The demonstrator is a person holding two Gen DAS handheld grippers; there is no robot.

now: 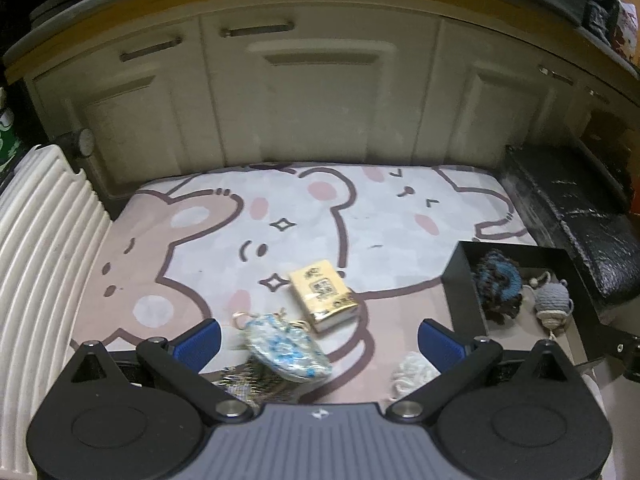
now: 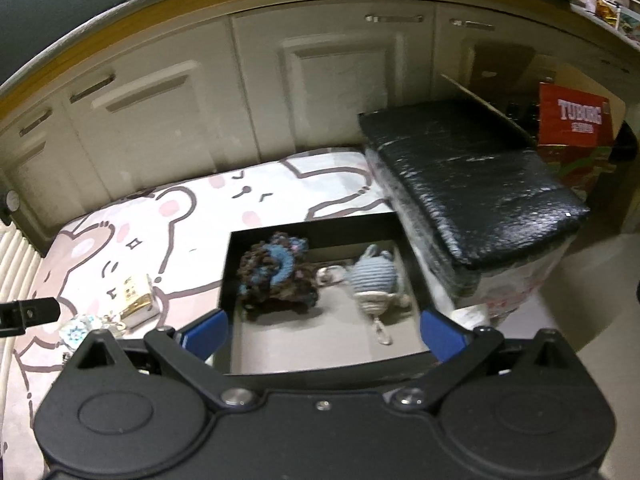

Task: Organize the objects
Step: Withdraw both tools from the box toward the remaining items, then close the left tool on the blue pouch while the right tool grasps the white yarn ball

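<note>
Left gripper: fingers spread wide, holding nothing, low over the cartoon mat.

Right gripper: fingers spread wide, empty, poised at the near rim of the black box.

Box contents: dark blue-brown crochet piece at left; grey-blue knitted charm just beside it at right, its clasp trailing toward the near wall. The near part of the box floor is bare.

Loose items on the mat:
- Blue-and-white patterned pouch, between the left fingers but not gripped, tilted, with cords at its far edge.
- Yellow tissue pack, just beyond the pouch, apparently touching or nearly so.
- White yarn bit, near the right finger.
- A dark mesh item under the pouch; identity unclear.

Step in hand, as judged: picking up the pouch. Advice: centre the pads on its body, clear of cords and the tissue pack, then close gently; it looks soft.

Room: open mat lies between pouch and box; lift above the box's left wall. A black-wrapped parcel borders the box at right; a ribbed white panel edges the mat at left.
</note>
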